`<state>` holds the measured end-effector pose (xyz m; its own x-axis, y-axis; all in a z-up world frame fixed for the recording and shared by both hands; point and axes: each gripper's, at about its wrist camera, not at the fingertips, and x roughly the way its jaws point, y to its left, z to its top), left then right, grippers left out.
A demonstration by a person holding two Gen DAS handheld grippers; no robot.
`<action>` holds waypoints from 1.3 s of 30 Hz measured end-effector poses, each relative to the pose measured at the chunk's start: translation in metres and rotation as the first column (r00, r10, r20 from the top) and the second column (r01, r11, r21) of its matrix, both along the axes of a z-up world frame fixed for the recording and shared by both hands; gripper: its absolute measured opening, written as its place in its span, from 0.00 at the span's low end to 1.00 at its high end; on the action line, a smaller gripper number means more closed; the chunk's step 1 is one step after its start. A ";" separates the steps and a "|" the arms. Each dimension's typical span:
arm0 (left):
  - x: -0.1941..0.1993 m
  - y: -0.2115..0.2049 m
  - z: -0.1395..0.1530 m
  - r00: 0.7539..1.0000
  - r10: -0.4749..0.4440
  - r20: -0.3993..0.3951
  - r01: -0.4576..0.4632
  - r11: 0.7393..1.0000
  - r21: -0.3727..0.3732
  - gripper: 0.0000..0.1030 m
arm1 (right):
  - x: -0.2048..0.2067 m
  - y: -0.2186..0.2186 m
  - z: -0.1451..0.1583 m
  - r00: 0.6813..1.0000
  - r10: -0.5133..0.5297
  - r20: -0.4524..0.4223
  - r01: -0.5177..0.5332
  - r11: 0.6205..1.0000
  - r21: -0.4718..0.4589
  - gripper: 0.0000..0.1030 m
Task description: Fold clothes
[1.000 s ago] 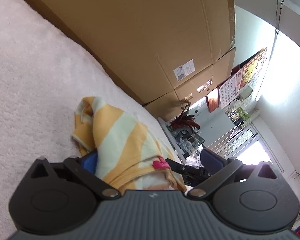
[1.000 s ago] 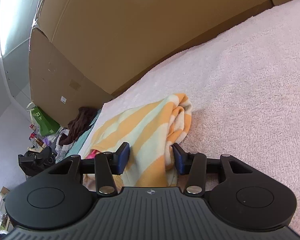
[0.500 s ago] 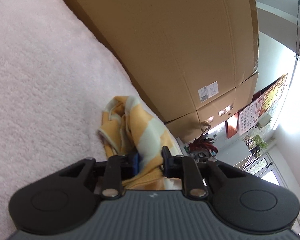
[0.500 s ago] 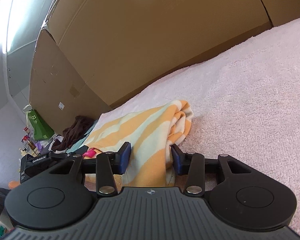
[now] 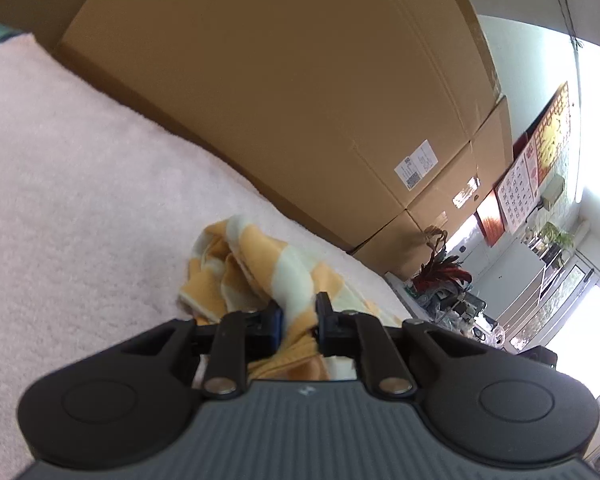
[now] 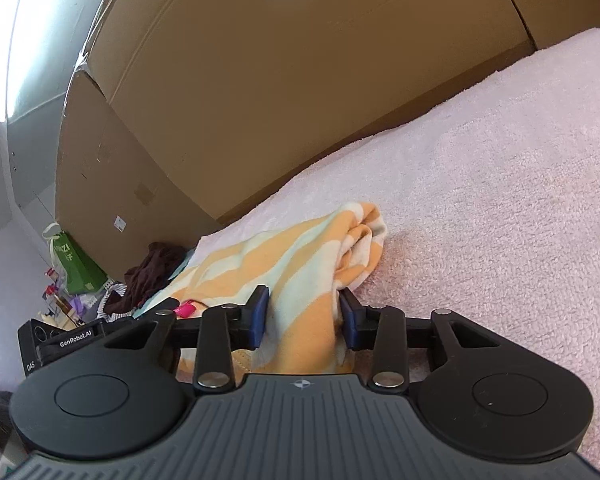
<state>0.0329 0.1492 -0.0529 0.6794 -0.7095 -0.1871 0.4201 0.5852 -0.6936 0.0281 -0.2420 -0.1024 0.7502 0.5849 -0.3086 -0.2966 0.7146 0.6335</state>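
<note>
An orange and pale-green striped garment (image 5: 260, 256) lies bunched on a pink fleecy blanket (image 5: 80, 180). My left gripper (image 5: 298, 316) is shut on a fold at its near edge, with fabric pinched between the pads. In the right wrist view the same garment (image 6: 284, 256) stretches away to the left, and my right gripper (image 6: 303, 316) is shut on a thick bundle of it that fills the gap. A pink tag (image 6: 186, 309) shows on the cloth near the left finger. The garment's far end is rolled up.
Large cardboard boxes (image 5: 300, 100) wall off the back of the blanket (image 6: 500, 200). A dark pile of clothes (image 6: 152, 268) and a green bag (image 6: 72, 264) sit past the blanket's left end. The other gripper's black body (image 6: 60, 344) pokes in low at the left.
My left gripper went from wide open to shut on the garment's fold and pulled back a little. The right gripper's fingers narrowed slightly on the bundle.
</note>
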 end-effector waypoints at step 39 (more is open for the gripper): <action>0.188 0.158 0.010 0.964 0.265 -0.025 -0.251 0.936 0.247 0.58 | 0.241 0.184 0.005 0.983 0.155 -0.096 -0.154 0.988 0.015 0.45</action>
